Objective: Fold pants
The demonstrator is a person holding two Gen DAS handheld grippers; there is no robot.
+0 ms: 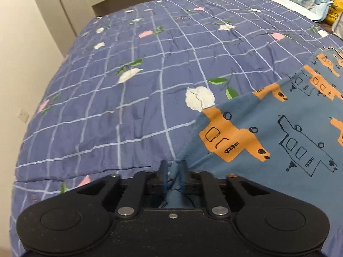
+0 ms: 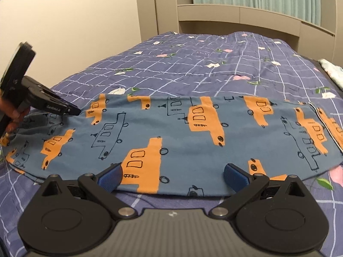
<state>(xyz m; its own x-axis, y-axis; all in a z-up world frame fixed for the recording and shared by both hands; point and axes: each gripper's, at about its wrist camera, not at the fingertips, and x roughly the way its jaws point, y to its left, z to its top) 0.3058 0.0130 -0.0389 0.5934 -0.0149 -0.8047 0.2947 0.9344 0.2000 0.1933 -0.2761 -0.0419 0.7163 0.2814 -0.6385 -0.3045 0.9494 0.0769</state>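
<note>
So the pants (image 2: 171,132), blue with orange cars, lie stretched sideways across the bed (image 2: 193,68), laid out fairly flat, looks like they're already doubled leg on leg. At one end of the pants the left gripper (image 1: 173,169) is clamped on a bunched bit of the fabric, presumably to carry that end over for the next fold. At the pants' near edge, around the middle, the right gripper (image 2: 172,176) hangs with its fingers wide apart, nothing between them, probably ready to pin the crease. Beyond the pants' other end there's a light blue cloth (image 1: 300,2) crumpled by the bed's edge.
</note>
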